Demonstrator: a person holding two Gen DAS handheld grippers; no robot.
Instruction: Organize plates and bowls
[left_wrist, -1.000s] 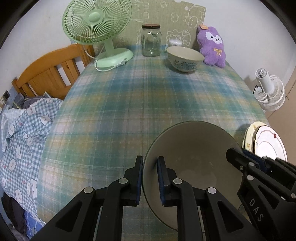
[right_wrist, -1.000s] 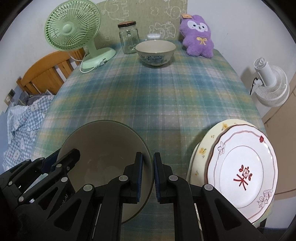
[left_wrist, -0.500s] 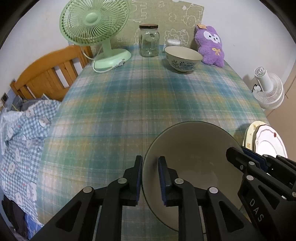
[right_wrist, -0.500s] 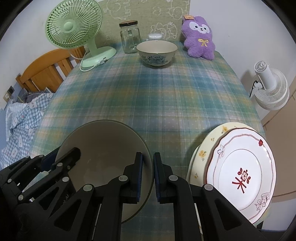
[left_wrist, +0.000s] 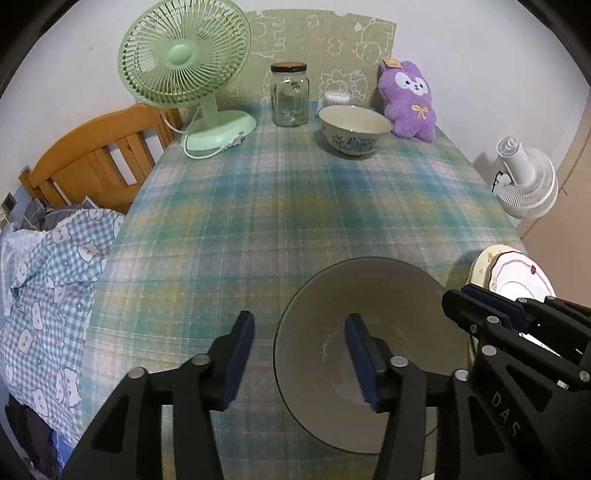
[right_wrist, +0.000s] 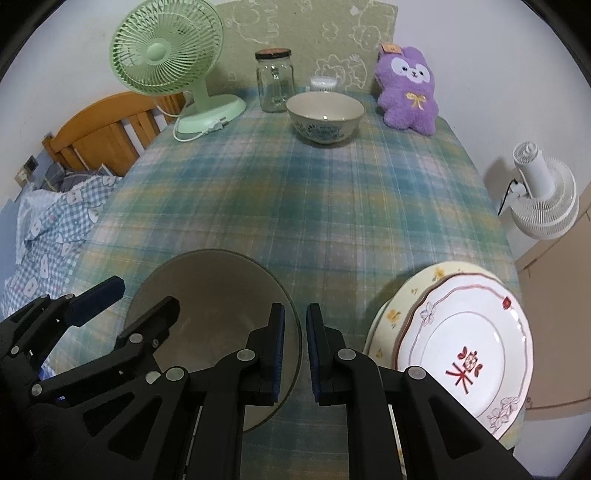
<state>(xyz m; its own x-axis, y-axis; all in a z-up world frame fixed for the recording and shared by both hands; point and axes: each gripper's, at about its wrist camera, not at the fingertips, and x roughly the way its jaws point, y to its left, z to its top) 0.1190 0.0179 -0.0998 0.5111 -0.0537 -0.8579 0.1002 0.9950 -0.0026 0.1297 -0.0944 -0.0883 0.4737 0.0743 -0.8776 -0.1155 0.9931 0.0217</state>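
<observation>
Now your left gripper (left_wrist: 299, 354) has just been opening: its blue pads stand about half apart, straddling the near rim of the plain grey, smooth-glazed round bowl (left_wrist: 373, 295) without pressing it. Your right gripper (right_wrist: 293, 350) is nearly closed, its narrow jaws clamped on that same bowl's right rim, one pad inside and one outside. The bowl sits at the near edge of the table, on the soft blue-green plaid tablecloth (left_wrist: 295, 206). Just right of it lies a stack of glossy plates, a white scalloped plate with red line flowers (right_wrist: 469, 350) on top of a pale yellow plate (right_wrist: 402, 299). Far across the cloth stands a cream ceramic bowl with blue floral pattern (right_wrist: 325, 118), near a clear glass jar with a dark lid (right_wrist: 275, 83), a mint-green plastic desk fan (left_wrist: 184, 55) and a fuzzy purple plush toy (right_wrist: 408, 94).
</observation>
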